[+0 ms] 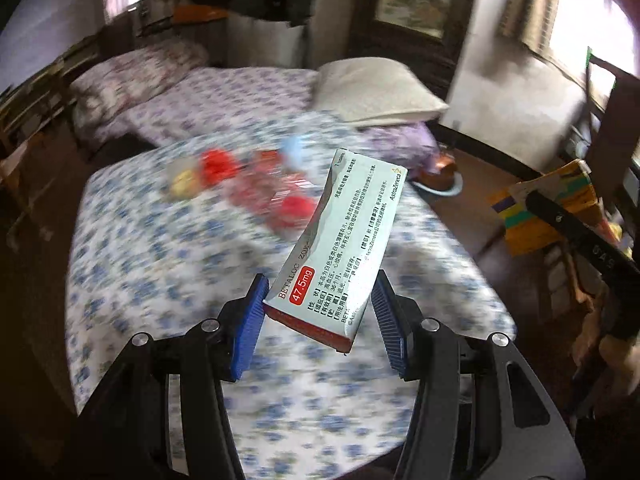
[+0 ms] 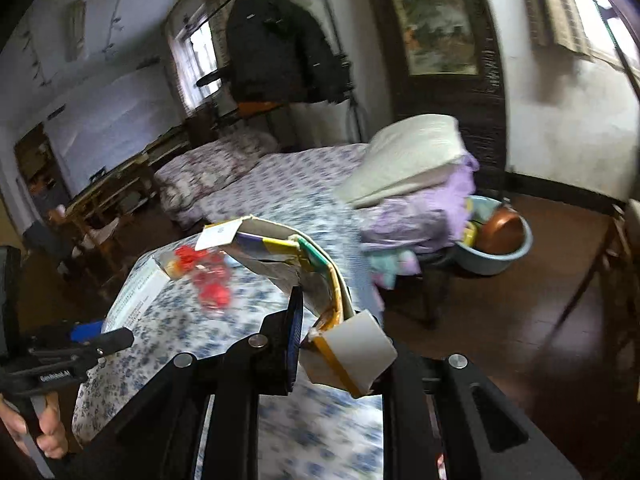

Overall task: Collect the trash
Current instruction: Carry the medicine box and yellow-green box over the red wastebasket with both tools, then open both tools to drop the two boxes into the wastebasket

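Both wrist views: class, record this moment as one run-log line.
left hand-held gripper: shut on medicine box | right hand-held gripper: shut on flattened carton | red wrappers: on bed

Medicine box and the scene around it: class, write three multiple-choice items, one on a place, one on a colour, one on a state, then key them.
1. Where is the medicine box?
A in the left gripper
B on the floor
C under the pillow

2. What colour are the left gripper's pads?
A red
B blue
C yellow

3. The flattened carton is:
A lying on the bed
B clamped in the right gripper
C inside the basin

Key: 1 A, box sits between the pads; 2 B, pads show blue; 3 B, jaws grip it above the bed.
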A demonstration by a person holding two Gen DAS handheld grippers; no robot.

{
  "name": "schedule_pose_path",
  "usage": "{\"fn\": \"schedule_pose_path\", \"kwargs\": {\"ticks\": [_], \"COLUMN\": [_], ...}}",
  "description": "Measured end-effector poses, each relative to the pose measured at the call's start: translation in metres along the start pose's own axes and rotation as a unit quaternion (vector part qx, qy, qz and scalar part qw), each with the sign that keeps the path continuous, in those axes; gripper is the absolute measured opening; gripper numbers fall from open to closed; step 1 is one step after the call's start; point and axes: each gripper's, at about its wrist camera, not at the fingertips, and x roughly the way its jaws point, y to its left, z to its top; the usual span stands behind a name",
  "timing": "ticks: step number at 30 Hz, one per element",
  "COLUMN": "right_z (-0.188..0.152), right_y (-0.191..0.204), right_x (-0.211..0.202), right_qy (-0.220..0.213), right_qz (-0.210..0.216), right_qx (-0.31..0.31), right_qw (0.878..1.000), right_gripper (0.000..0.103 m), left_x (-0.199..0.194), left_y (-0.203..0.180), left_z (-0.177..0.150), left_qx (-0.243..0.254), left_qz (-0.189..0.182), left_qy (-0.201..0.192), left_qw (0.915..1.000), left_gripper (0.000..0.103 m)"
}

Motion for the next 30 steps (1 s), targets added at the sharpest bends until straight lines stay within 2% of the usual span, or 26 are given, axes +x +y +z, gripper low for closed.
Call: {"fn": "schedule_pose_path", "kwargs": {"ticks": [3,6,10,13,15,17,20,22,26,30], "right_z": [-0.013,-0.031,-0.063,-0.088,-0.105,-0.129,-0.165,-0.191,-0.224,-0.245], "right_y": [-0.039,-0.081,-0.138,-0.177,-0.196,-0.217,-0.239,-0.25,-0.26,-0.271], "right_x": [-0.023,-0.036,-0.04,-0.047,-0.048,-0.044,-0.03,-0.017,0.001,0.012], "right_qy": [-0.005,0.007,0.044,0.066,0.08,0.108,0.146,0.178,0.216,0.235], "right_qz": [-0.022,-0.046,-0.08,-0.095,-0.105,-0.112,-0.111,-0.111,-0.112,-0.114], "right_qx": [0.021,0.047,0.084,0.12,0.143,0.177,0.22,0.244,0.268,0.29], "right_qw": [1.0,0.998,0.992,0.986,0.981,0.972,0.958,0.947,0.932,0.921], "right_gripper": [0.018,0.018,0.018,0.018,0.018,0.018,0.018,0.018,0.018,0.019], "left_x": [0.004,0.012,0.03,0.044,0.059,0.072,0.103,0.124,0.165,0.194], "left_y": [-0.044,-0.093,-0.157,-0.195,-0.226,-0.251,-0.289,-0.304,-0.327,-0.334], "left_z": [0.006,0.008,0.006,-0.002,-0.009,-0.017,-0.036,-0.049,-0.069,-0.083], "left_qx": [0.04,0.091,0.142,0.169,0.192,0.212,0.242,0.255,0.257,0.255], "left_qz": [-0.037,-0.074,-0.122,-0.14,-0.163,-0.168,-0.172,-0.171,-0.17,-0.154], "left_qy": [0.012,0.026,0.058,0.087,0.119,0.144,0.201,0.236,0.305,0.34], "left_qw": [0.9984,0.9928,0.9806,0.9717,0.9603,0.9519,0.9336,0.922,0.9011,0.8921], "left_gripper": [0.052,0.053,0.053,0.053,0.053,0.053,0.053,0.053,0.053,0.053]}}
